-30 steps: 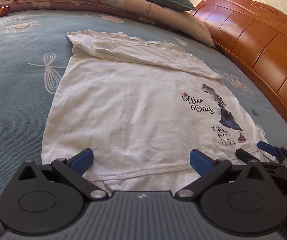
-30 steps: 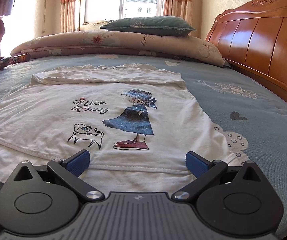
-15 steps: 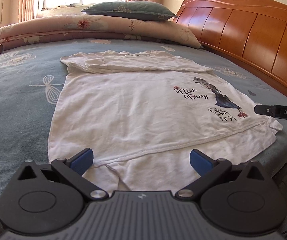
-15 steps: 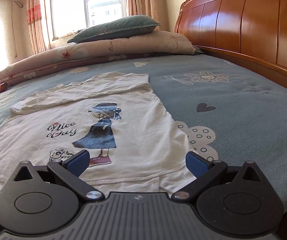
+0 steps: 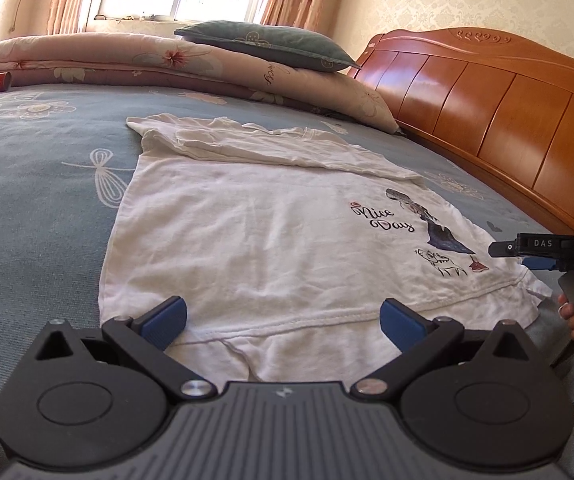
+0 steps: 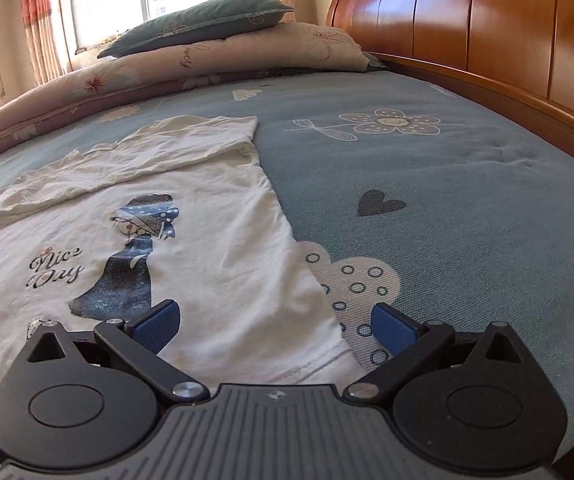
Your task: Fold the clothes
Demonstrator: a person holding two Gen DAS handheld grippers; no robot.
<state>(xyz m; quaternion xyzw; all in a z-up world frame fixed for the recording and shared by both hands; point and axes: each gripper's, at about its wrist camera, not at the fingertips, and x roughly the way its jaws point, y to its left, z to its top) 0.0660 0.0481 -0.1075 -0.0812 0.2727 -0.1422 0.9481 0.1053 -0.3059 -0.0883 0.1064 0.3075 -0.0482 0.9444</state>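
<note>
On the blue bed cover point(image 5: 39, 208), a white T-shirt point(image 5: 255, 232) lies with one fold made and the rest still to do.
Beside the wooden headboard point(image 5: 487, 108), the shirt is spread flat with its print side up; the edge far from both grippers is already turned over onto the body as a narrow band point(image 5: 271, 148), so I judge the task is near its start and the near edge and the cross folds are left. At the near edge of the shirt, the left gripper point(image 5: 283, 316) has its jaws wide apart and holds nothing. At the corner closest to the headboard, the right gripper point(image 6: 275, 324) is also wide open and empty, above the shirt edge.
</note>
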